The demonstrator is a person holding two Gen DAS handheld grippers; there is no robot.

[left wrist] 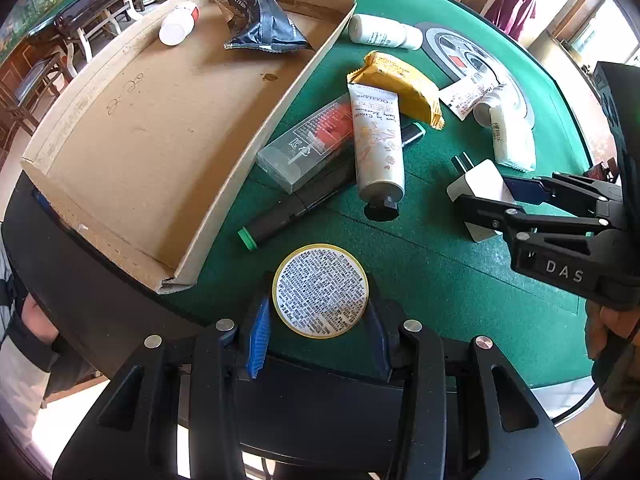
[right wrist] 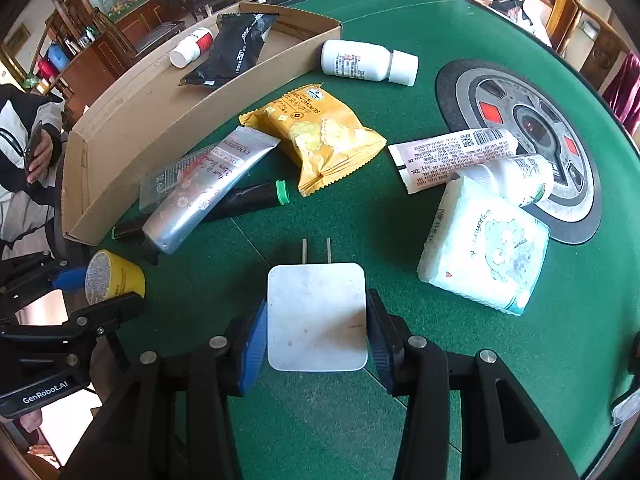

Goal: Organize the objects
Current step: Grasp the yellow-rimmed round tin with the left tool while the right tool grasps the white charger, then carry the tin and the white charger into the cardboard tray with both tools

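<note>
My left gripper (left wrist: 319, 320) is shut on a round yellow jar (left wrist: 320, 290), held above the table's near edge; it also shows in the right wrist view (right wrist: 114, 278). My right gripper (right wrist: 317, 320) is shut on a white plug charger (right wrist: 317, 316), prongs pointing forward; it also shows in the left wrist view (left wrist: 480, 188). A cardboard tray (left wrist: 160, 128) lies at the left and holds a black packet (left wrist: 260, 20) and a small red-and-white bottle (left wrist: 178, 24).
On the green table (right wrist: 400, 220) lie a hand-cream tube (right wrist: 208, 188), a clear box (left wrist: 308, 144), a black marker (right wrist: 248, 200), a yellow cracker bag (right wrist: 320, 136), a white bottle (right wrist: 368, 64), a pink tube (right wrist: 452, 152), a tissue pack (right wrist: 484, 248) and a round dial panel (right wrist: 528, 132).
</note>
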